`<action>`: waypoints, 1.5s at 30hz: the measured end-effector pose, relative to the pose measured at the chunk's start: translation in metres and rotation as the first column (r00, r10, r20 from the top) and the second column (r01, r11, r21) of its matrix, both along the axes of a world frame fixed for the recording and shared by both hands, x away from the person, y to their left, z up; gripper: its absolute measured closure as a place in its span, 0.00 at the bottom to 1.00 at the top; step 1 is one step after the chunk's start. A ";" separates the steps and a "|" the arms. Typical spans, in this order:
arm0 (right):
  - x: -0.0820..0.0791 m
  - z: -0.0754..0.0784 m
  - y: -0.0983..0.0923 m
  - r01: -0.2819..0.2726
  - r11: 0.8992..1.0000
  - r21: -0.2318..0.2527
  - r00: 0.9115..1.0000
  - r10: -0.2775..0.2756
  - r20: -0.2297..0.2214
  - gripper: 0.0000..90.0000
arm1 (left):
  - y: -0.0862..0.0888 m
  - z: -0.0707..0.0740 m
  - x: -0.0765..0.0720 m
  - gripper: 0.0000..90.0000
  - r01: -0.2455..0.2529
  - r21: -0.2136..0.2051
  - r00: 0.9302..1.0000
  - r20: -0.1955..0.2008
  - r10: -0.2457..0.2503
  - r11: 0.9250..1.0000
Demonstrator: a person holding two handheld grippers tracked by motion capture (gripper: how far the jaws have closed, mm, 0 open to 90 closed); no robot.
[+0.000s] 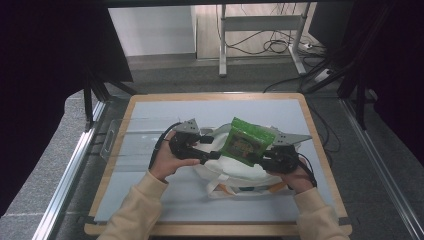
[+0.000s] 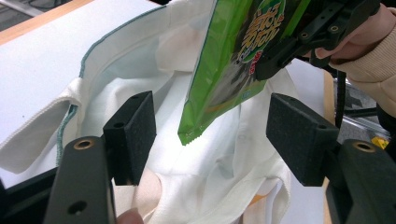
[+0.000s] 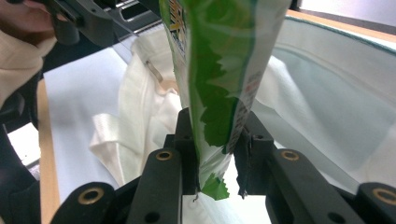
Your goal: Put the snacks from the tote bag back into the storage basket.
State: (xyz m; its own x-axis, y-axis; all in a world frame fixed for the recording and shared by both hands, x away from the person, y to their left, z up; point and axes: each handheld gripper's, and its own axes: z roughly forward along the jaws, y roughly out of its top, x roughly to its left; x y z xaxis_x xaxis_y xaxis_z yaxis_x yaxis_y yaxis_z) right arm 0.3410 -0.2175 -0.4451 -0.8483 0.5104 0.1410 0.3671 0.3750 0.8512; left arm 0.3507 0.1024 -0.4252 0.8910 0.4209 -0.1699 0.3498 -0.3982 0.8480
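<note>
The green snack packet (image 1: pixel 246 141) hangs upright over the mouth of the white cloth bag (image 1: pixel 235 172), pinched at one edge by the right gripper (image 1: pixel 263 159), whose pads press on it from both sides (in the right gripper view the packet rises straight out from between the jaws). Its lower corner dangles between the left gripper's (image 2: pixel 210 135) two pads without touching either. That gripper stands open and holds nothing; the bag's white folds lie beyond it. The bag lies crumpled under both grippers on the pale grey mat (image 1: pixel 150 165), inside the table's wooden rim (image 1: pixel 120 117).
</note>
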 end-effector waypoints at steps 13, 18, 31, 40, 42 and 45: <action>0.007 -0.004 0.000 -0.007 0.996 -0.086 1.000 0.005 -0.020 0.80 | 0.001 0.007 0.002 0.36 -0.006 0.026 1.000 0.009 0.006 1.000; 0.013 -0.008 0.004 -0.014 0.987 -0.158 0.999 0.008 -0.035 0.80 | 0.000 0.010 0.005 0.36 -0.010 0.039 1.000 0.018 0.010 0.999; 0.015 -0.010 0.016 -0.057 0.967 -0.248 0.997 0.045 -0.057 0.80 | -0.015 0.031 0.019 0.34 0.043 0.093 0.998 0.045 -0.047 0.995; 0.015 -0.012 0.020 -0.072 0.958 -0.277 0.996 0.057 -0.061 0.80 | -0.024 0.038 0.028 0.33 0.123 0.153 0.991 0.040 -0.131 0.981; 0.015 -0.012 0.020 -0.075 0.957 -0.281 0.996 0.060 -0.061 0.80 | -0.028 0.038 0.030 0.33 0.142 0.166 0.988 0.045 -0.151 0.976; 0.015 -0.011 0.022 -0.076 0.955 -0.288 0.996 0.061 -0.061 0.80 | -0.033 0.040 0.034 0.33 0.170 0.190 0.982 0.044 -0.182 0.967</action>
State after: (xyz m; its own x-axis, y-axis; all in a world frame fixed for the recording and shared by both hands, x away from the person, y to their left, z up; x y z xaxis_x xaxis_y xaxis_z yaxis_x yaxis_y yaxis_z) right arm 0.3556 -0.1951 -0.4564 -0.8781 0.4768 0.0397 0.3722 0.6286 0.6829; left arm 0.3848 0.0691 -0.3848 0.9601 0.2757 -0.0478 0.2108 -0.6004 0.7714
